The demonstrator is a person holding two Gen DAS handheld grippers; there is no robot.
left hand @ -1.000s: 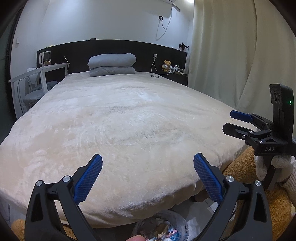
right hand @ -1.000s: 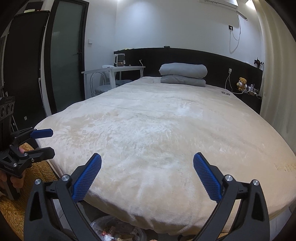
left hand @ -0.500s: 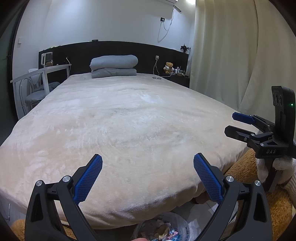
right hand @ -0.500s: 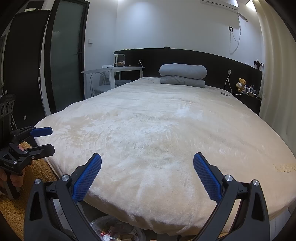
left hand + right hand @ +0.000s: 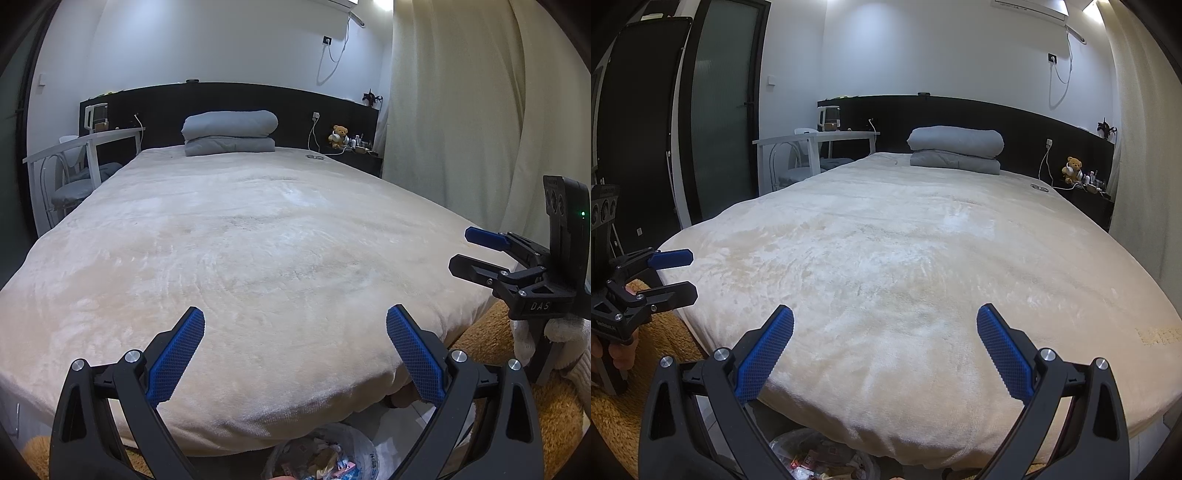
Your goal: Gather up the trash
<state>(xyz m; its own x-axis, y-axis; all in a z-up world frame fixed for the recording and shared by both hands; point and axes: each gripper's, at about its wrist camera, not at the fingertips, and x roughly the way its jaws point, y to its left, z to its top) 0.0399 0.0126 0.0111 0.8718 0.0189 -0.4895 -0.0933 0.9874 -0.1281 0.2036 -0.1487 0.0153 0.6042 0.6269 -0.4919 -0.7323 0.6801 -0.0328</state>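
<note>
a: state of the tools?

b: left gripper (image 5: 295,343) has its blue pads spread wide, nothing between them. right gripper (image 5: 885,341) likewise, fingers well apart and holding nothing. each shows in the other's view, off to the side, also with a gap between its fingers.

a: where is the trash?

b: in a plastic bag (image 5: 325,452) on the floor, below and just behind the left fingertips, under the foot edge of the bed (image 5: 240,251). it holds mixed wrappers and paper. the same bag (image 5: 820,458) shows beneath the right fingers, partly hidden by the overhanging cream blanket (image 5: 905,277) and the gripper frame.

a: what stands ahead?

b: the blanket fills the space beyond both sets of fingers. far past the tips, a folded grey duvet (image 5: 229,132) lies against the black headboard (image 5: 288,107). a teddy bear (image 5: 339,136) sits on the ledge to the right of it, with small items too small to tell.

a: to the sides?

b: a white desk (image 5: 85,147) and chair far left of the fingers; a curtain (image 5: 480,110) to the right; a brown shaggy rug (image 5: 554,413) under the gloved right hand (image 5: 546,332).
</note>
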